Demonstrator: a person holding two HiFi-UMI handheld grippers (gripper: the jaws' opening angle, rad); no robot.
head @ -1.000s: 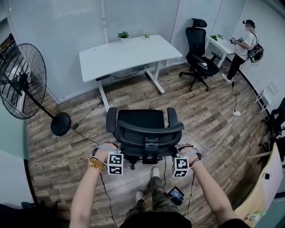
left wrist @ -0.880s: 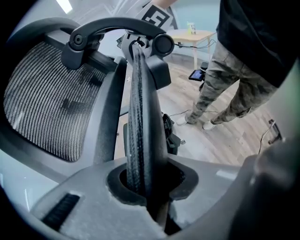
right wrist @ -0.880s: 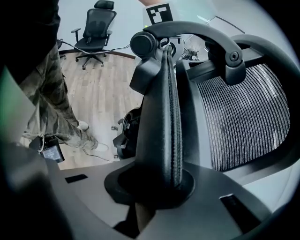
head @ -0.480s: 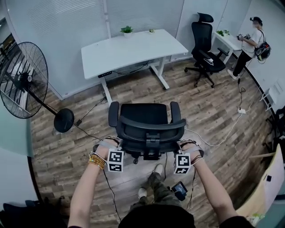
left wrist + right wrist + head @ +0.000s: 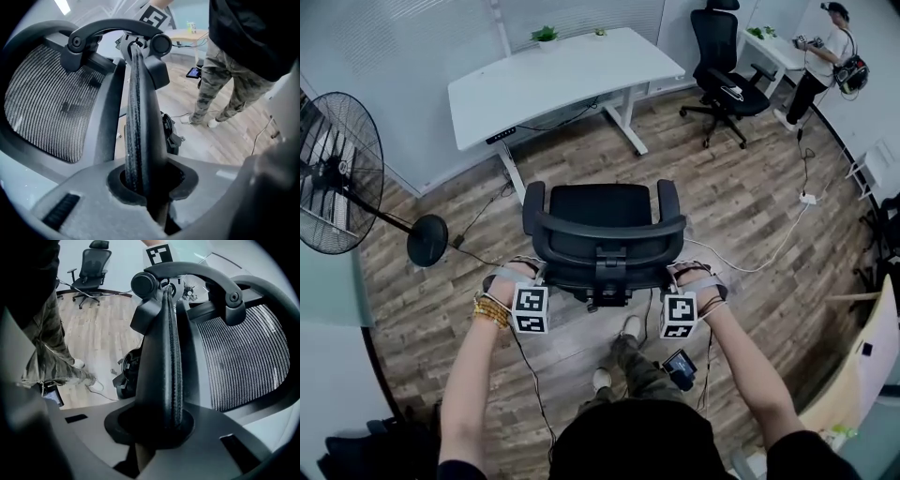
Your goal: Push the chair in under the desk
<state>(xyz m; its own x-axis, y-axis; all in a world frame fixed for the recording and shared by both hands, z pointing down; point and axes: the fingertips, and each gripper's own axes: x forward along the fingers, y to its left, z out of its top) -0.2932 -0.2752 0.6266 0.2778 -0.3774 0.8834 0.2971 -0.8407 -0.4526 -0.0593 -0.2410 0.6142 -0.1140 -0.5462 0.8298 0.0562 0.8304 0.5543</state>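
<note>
Head view and the two gripper views. The black mesh office chair (image 5: 600, 211) stands on the wood-plank floor (image 5: 750, 187) directly before the person, well apart from the white surface (image 5: 553, 80).

The seat and both armrests point away from the person, toward the surface. The backrest (image 5: 605, 248) is the near side, and its wide axis runs left to right across the view.

The left tool (image 5: 536, 279) is clenched on the left edge of the backrest frame. In the left gripper view the ribbed rim stands upright between the jaws of the left tool (image 5: 145, 180). The right tool (image 5: 671, 279) grips the right edge likewise; the rim fills the gap of the right tool (image 5: 157, 420).

Surroundings:
- A standing fan (image 5: 337, 178) is at the left, its round base (image 5: 427, 239) near the chair's left side.
- A dark cable (image 5: 478, 220) lies on the floor by the surface's left leg (image 5: 511, 173).
- A white cable (image 5: 759, 262) trails to the right of the chair.
- Small potted plants (image 5: 546, 36) stand at the far edge of the surface.
- A second black chair (image 5: 722, 66) and another person (image 5: 830, 56) are at the far right.
</note>
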